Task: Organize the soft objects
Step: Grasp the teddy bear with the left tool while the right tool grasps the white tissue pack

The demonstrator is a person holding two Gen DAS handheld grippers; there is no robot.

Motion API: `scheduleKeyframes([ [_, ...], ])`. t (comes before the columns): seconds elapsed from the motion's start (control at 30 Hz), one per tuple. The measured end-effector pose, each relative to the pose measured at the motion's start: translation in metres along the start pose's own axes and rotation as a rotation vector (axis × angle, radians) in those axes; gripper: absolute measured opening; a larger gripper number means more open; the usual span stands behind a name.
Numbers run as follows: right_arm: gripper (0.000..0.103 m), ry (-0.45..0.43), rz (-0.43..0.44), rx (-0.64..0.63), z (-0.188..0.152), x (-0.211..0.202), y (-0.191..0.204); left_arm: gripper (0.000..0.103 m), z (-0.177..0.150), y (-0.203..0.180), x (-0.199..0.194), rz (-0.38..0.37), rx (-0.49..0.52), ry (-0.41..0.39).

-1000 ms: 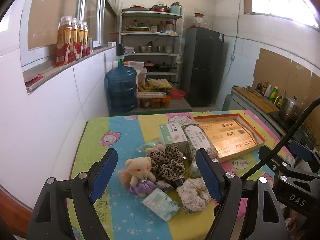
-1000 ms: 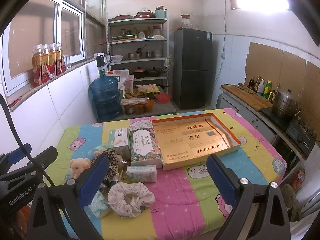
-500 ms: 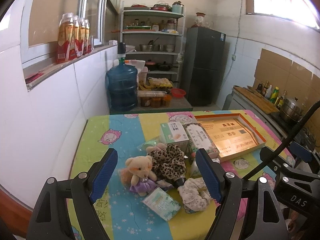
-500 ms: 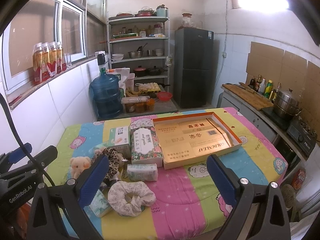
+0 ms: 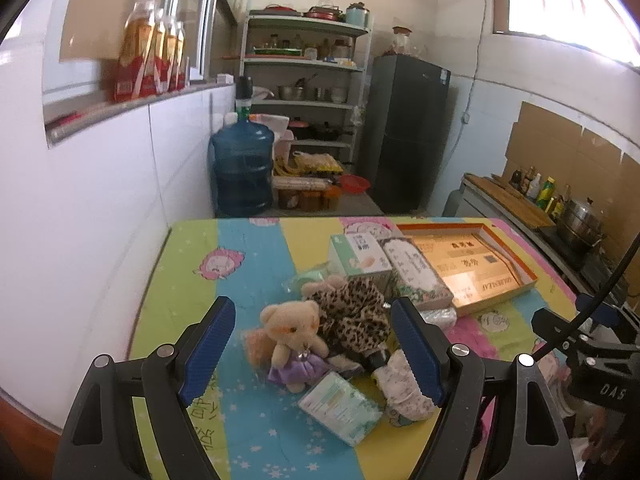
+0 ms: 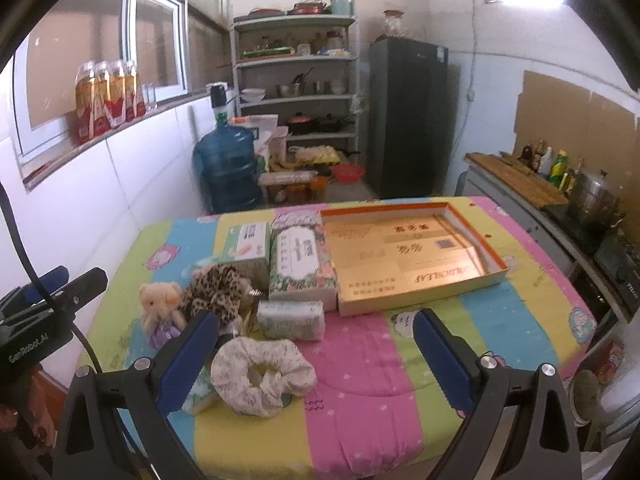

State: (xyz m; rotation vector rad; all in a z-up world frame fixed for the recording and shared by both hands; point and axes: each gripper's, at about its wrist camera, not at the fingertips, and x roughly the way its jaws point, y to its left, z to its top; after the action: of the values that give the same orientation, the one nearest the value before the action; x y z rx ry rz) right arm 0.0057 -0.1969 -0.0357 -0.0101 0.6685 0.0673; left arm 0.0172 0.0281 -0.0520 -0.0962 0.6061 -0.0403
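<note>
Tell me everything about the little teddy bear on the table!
The teddy bear is small, fuzzy and peach-tan, with round ears, dark eyes and orange cheeks. It wears a shiny purple skirt and seems to sit upright on the colourful tablecloth, facing the cameras. Its side leans against the leopard-print scrunchie, and a tissue packet lies just in front of it. Neither gripper touches it.

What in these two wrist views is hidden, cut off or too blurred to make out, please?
- Left wrist view: the white floral scrunchie is partly behind the left gripper's right finger.
- Right wrist view: the pale green tissue packet is mostly hidden by the right gripper's left finger.
- Both views: the small print on the open gold cardboard box is unreadable.
- Right wrist view: the shelf jars are too small.
</note>
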Motion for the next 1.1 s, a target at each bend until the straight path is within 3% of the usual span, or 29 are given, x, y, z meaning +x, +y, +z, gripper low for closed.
scheduleKeyframes([
  [0.47, 0.099, 0.109, 0.059, -0.052, 0.003, 0.042, -0.012, 0.081, -0.021, 0.026, 0.069, -0.03, -0.019, 0.069],
  [0.67, 0.099, 0.134, 0.065, -0.072, 0.009, 0.057, -0.02, 0.081, -0.024, 0.02, 0.104, 0.001, -0.008, 0.073],
  [0.8, 0.099, 0.154, 0.078, -0.077, 0.011, 0.068, -0.025, 0.064, -0.026, 0.017, 0.122, 0.014, 0.009, 0.098],
  [0.97, 0.099, 0.174, 0.104, -0.093, 0.013, 0.083, -0.029, 0.062, -0.034, 0.019, 0.14, 0.019, -0.008, 0.139],
  [1.1, 0.099, 0.191, 0.134, -0.104, 0.013, 0.098, -0.029, 0.052, -0.036, 0.021, 0.148, 0.003, -0.033, 0.144],
])
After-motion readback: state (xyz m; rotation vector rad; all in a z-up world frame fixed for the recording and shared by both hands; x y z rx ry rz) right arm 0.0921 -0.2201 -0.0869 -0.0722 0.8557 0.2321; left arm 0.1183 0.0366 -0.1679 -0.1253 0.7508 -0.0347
